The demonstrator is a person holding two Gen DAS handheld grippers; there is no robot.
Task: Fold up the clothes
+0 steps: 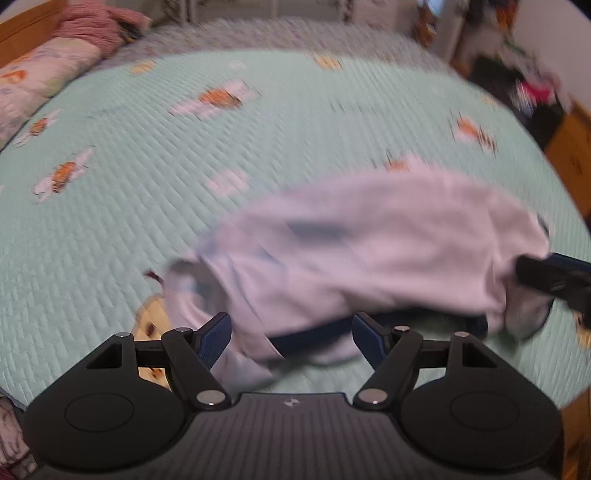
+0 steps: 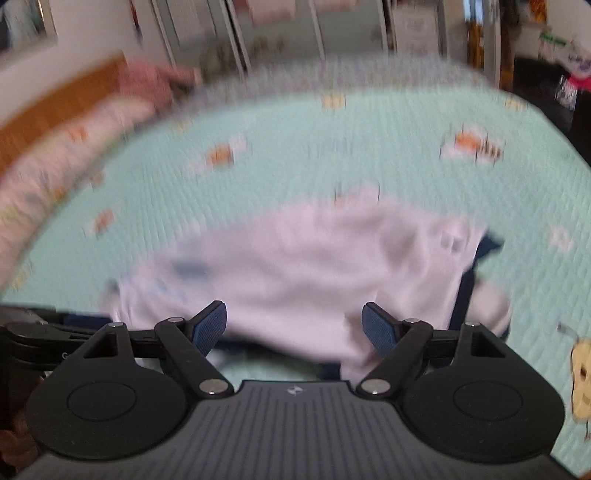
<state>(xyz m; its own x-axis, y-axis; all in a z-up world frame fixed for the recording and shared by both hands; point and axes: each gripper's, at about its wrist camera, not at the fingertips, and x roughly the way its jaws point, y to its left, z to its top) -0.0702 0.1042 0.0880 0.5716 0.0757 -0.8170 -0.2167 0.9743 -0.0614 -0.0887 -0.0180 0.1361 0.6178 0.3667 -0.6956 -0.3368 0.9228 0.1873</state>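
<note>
A crumpled white garment (image 1: 369, 251) with dark navy trim (image 1: 310, 338) lies on a mint-green quilt (image 1: 184, 155) printed with bees. Both views are blurred by motion. My left gripper (image 1: 291, 332) is open, its blue pads wide apart, and the garment's near edge reaches in between them. My right gripper (image 2: 294, 323) is also open, with the same garment (image 2: 314, 266) spread just ahead and a fold of it hanging between the fingers. In the left wrist view the right gripper (image 1: 554, 280) shows at the garment's right end.
Pillows (image 1: 44, 74) and a pink blanket (image 1: 92, 26) lie along the wooden headboard at the far left. Dark clutter (image 1: 524, 92) and wooden furniture (image 1: 569, 147) stand past the bed's right edge. Wardrobe doors (image 2: 277, 33) rise behind the bed.
</note>
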